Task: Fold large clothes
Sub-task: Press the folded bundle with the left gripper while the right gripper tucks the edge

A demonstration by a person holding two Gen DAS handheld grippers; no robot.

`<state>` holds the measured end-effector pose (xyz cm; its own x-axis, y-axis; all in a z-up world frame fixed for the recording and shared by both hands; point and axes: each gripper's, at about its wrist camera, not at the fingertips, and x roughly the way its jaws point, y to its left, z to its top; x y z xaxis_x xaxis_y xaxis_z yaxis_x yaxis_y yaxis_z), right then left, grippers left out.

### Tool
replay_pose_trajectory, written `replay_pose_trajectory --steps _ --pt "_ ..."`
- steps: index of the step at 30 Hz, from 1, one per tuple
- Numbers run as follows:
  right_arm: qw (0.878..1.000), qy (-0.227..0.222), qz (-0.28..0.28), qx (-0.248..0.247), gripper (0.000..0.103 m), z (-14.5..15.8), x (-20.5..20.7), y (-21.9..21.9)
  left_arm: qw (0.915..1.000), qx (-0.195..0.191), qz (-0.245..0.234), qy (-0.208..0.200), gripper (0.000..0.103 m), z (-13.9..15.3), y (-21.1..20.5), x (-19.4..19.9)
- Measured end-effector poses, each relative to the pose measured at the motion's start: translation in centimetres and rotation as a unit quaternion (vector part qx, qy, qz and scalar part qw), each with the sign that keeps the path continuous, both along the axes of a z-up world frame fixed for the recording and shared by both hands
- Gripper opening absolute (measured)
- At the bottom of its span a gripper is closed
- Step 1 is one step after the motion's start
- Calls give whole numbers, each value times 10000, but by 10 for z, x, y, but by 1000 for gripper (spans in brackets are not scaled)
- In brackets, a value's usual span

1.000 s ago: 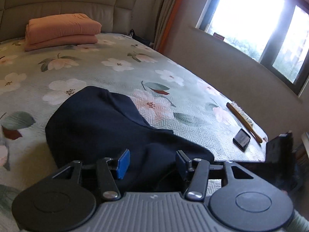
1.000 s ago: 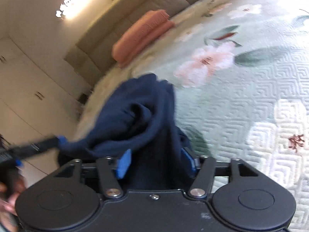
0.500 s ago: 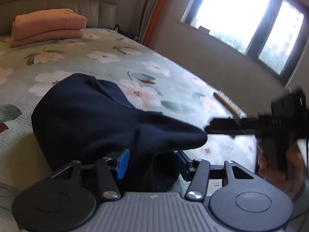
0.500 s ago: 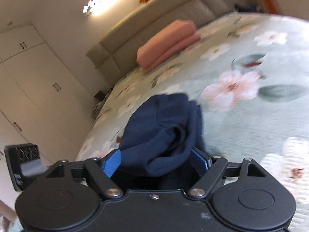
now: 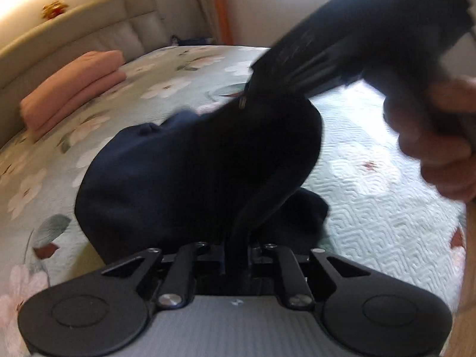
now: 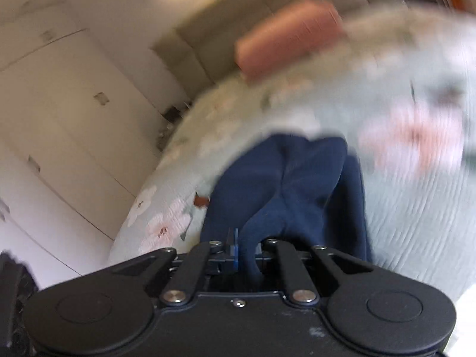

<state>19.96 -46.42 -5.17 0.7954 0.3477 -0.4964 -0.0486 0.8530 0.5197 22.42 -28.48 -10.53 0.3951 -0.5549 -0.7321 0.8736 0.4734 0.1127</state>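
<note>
A navy garment (image 5: 184, 172) lies bunched on the floral bedspread (image 5: 372, 193). My left gripper (image 5: 238, 255) is closing, and its jaws pinch a ridge of the dark cloth that rises between them. In the right wrist view my right gripper (image 6: 247, 250) is also closing, its jaws nipped on a fold of the navy garment (image 6: 285, 184), with a blue pad (image 6: 236, 247) showing beside the cloth. The left wrist view shows the right gripper (image 5: 253, 89) as a blurred black shape, held by a hand (image 5: 440, 136), reaching down onto the top of the garment.
A folded pink blanket (image 5: 74, 89) lies by the padded headboard (image 5: 89, 29) at the far end of the bed. White wardrobe doors (image 6: 59, 104) stand along the left side of the bed. The right wrist view is heavily blurred.
Both grippers stood open around the cloth and have now clamped onto it. The right gripper has swung up and in over the garment, which is lifted into a peak. Both cameras have rolled.
</note>
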Motion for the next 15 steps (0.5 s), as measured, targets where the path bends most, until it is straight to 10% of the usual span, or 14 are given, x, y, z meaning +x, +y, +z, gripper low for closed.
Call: replay_pose_trajectory --steps 5,11,15 --pt "9963 102 -321 -789 8 -23 -44 7 9985 113 -494 225 9 -16 -6 -19" --pt "9846 1587 -728 -38 7 -130 -31 -30 9927 643 -729 708 10 -77 -24 -18" --pt "9880 1292 -695 -474 18 -99 -40 -37 9912 425 -888 880 11 -60 2 -27"
